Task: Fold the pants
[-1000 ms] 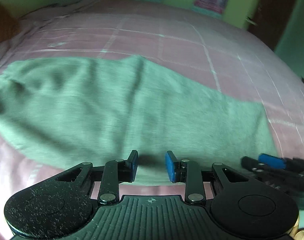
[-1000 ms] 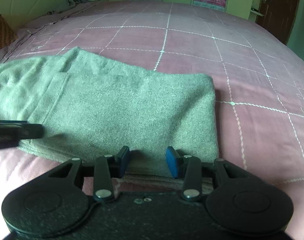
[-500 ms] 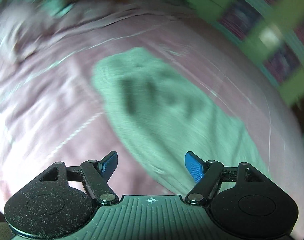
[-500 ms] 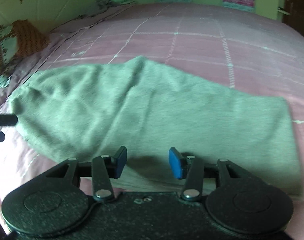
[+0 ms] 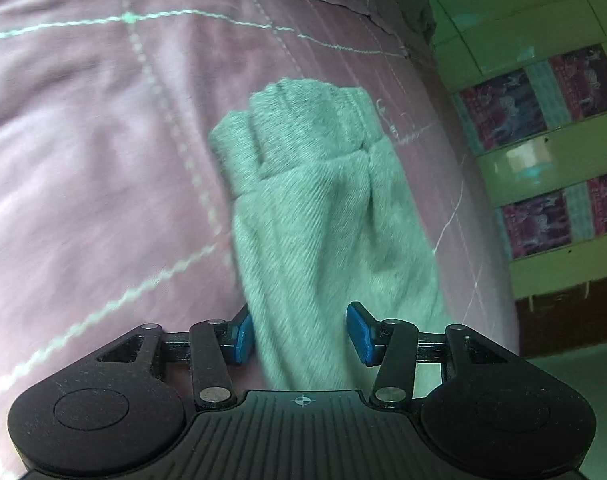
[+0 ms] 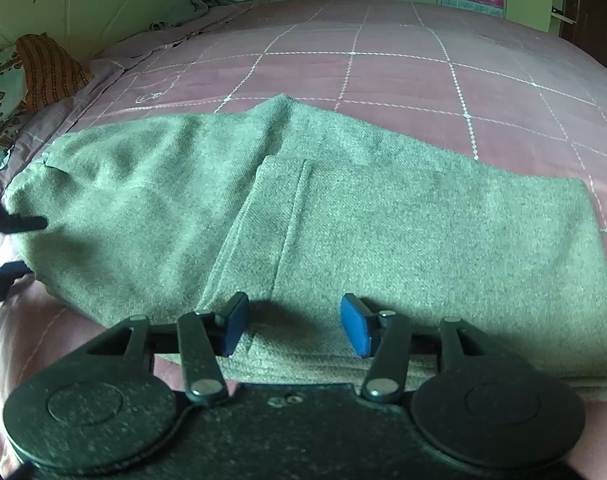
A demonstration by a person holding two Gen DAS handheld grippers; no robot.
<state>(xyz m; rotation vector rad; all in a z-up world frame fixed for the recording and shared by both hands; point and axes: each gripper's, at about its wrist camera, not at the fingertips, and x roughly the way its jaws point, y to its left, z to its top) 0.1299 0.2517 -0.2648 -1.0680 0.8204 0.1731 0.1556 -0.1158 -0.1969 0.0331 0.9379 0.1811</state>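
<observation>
Swung round to the waistband end, the left hand-held gripper (image 5: 299, 334) is closing astride fuzzy grey-green pants (image 5: 323, 216); right hand-held gripper (image 6: 295, 330) spreads, unpinched, over folded cloth.

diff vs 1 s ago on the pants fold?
The left gripper swung from the long near edge to one end of the pants, rolling as it went; its fingers now straddle the cloth and are closing. The right gripper is opening over the near edge, gripping nothing. The pants stay flat on the pink bedspread.

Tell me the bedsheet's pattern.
The bedsheet is pink with a grid of thin white dotted lines, clearest in the right wrist view.
</observation>
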